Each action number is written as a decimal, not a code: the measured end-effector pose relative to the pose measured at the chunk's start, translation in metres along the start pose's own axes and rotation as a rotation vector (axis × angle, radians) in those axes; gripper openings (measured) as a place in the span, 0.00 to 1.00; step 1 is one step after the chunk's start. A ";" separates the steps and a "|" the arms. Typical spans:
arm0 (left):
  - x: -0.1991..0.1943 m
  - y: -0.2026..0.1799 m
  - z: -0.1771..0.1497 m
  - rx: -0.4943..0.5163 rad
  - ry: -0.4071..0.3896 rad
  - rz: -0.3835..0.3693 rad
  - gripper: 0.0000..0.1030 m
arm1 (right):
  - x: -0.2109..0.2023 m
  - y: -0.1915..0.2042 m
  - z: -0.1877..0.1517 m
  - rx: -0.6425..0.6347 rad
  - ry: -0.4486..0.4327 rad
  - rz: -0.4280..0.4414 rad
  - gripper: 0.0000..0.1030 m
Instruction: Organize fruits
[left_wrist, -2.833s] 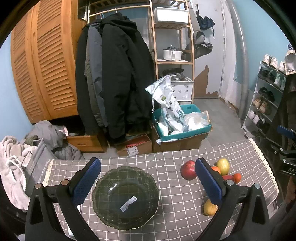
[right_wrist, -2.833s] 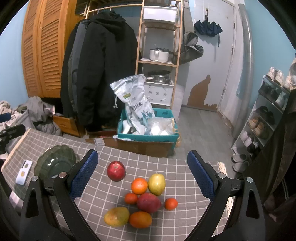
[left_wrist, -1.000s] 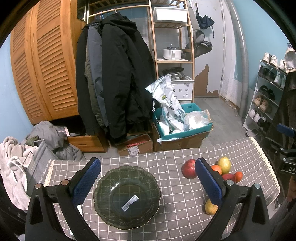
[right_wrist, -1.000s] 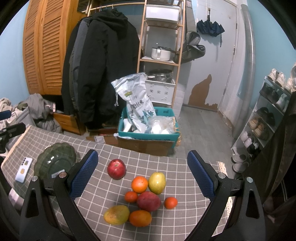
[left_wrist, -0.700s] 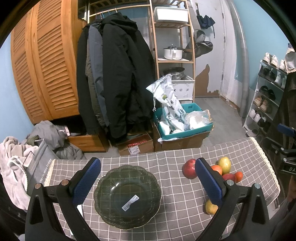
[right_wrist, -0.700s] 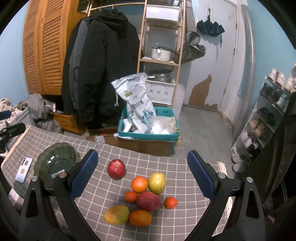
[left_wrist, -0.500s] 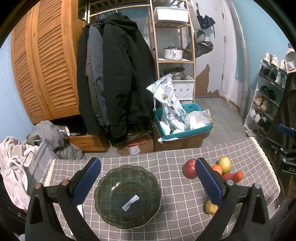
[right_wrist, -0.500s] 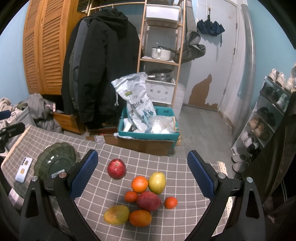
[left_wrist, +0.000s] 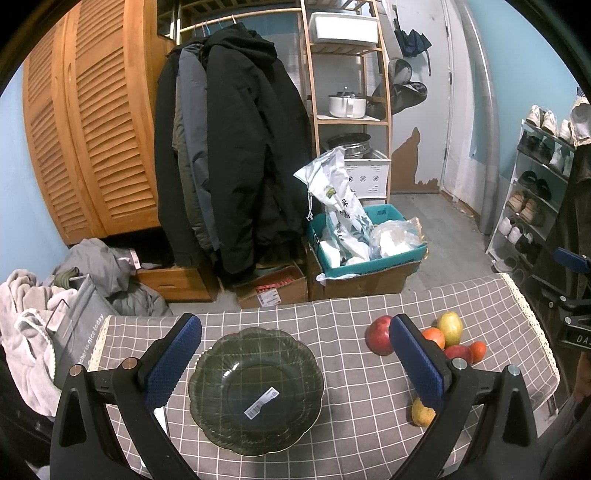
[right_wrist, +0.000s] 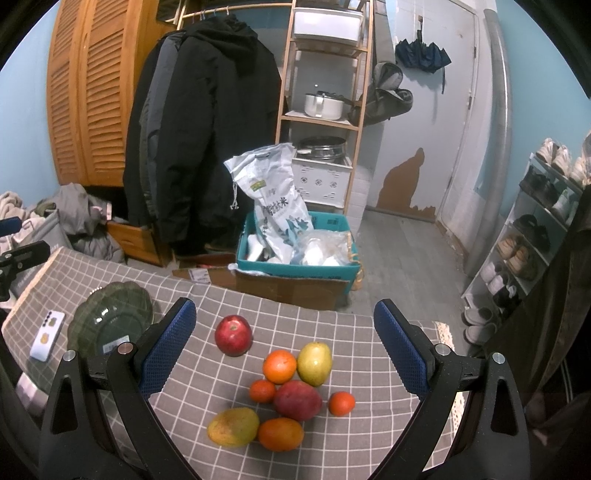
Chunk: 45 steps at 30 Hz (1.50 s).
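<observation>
A dark green glass plate (left_wrist: 255, 389) with a white barcode label lies on the grey checked tablecloth, right below my open, empty left gripper (left_wrist: 295, 365); it also shows at the left of the right wrist view (right_wrist: 110, 317). Several fruits lie grouped on the cloth under my open, empty right gripper (right_wrist: 284, 350): a red apple (right_wrist: 233, 335), an orange (right_wrist: 279, 366), a yellow-green mango (right_wrist: 314, 363), a red mango (right_wrist: 297, 400), two small tangerines, a yellow mango (right_wrist: 232, 427) and another orange (right_wrist: 280, 434). The left wrist view shows the fruits at the right (left_wrist: 378, 335).
A white phone (right_wrist: 47, 335) lies left of the plate. The table's far edge (left_wrist: 332, 301) faces a cardboard box holding a teal bin (right_wrist: 295, 266). Hanging coats, a wooden shelf and a shoe rack (right_wrist: 535, 229) stand beyond.
Both views have shifted only very slightly. Both grippers stay open and no fruit has moved.
</observation>
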<state>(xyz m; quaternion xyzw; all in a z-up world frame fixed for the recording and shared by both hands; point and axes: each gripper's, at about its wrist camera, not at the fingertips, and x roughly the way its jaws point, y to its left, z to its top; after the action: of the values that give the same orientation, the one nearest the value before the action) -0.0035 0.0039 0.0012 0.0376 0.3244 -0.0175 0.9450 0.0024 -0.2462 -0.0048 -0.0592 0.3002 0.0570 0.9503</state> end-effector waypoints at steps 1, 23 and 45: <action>0.000 0.001 0.000 0.000 0.001 0.000 0.99 | 0.000 0.000 0.000 0.000 0.000 0.000 0.93; 0.016 -0.003 -0.007 0.018 0.039 0.014 0.99 | 0.004 -0.010 -0.002 0.005 0.007 -0.010 0.93; 0.076 -0.040 -0.023 0.087 0.201 -0.016 0.99 | 0.045 -0.062 -0.037 0.064 0.196 -0.127 0.92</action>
<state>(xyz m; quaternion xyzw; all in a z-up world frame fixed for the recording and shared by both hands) 0.0399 -0.0344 -0.0657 0.0775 0.4167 -0.0350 0.9050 0.0272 -0.3099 -0.0565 -0.0529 0.3890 -0.0193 0.9195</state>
